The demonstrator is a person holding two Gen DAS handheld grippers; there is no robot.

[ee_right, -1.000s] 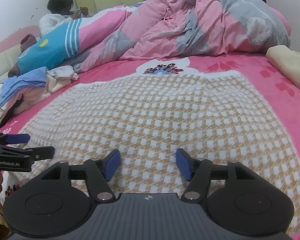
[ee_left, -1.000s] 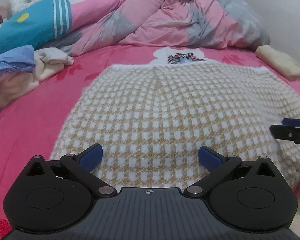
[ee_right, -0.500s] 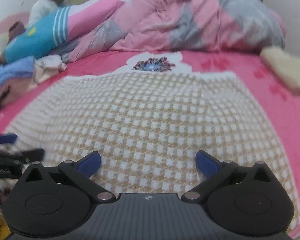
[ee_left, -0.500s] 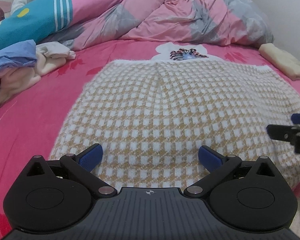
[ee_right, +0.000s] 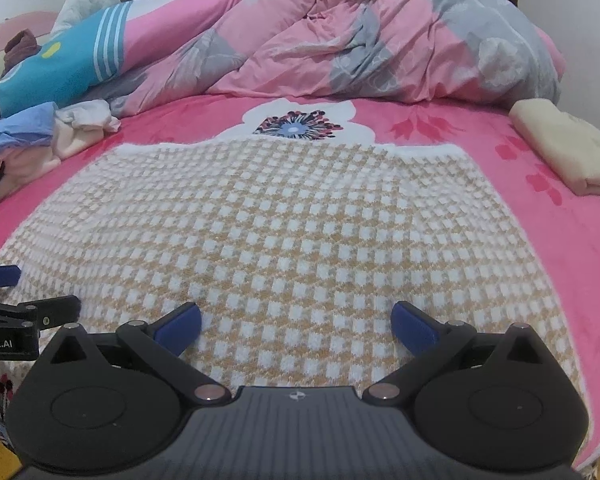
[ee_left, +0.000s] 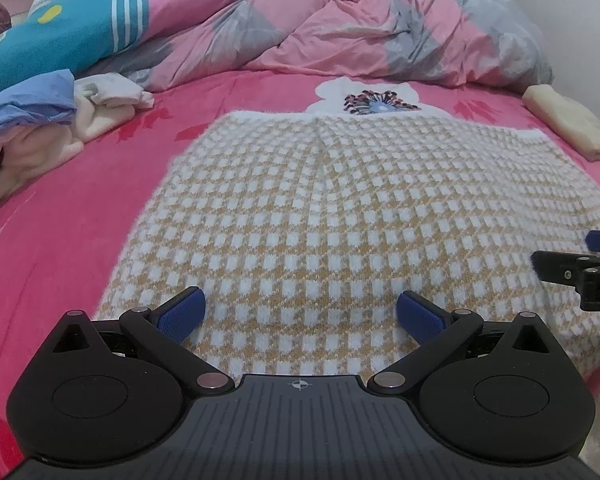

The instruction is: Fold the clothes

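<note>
Holding both claws, left claw [ee_left: 298, 312] and right claw [ee_right: 296, 322], released above the near hem of the checked sweater [ee_left: 340, 216] lying flat on the bed [ee_left: 80, 216]; I should grip matching corners evenly.

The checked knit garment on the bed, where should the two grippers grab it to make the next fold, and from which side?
Probably the near hem of the checked knit garment, one gripper per corner, coming from the bed's near edge. It lies flat, and both the left gripper and right gripper hover over that hem with jaws wide apart. Its far edge sits deep on the pink bedsheet.
</note>
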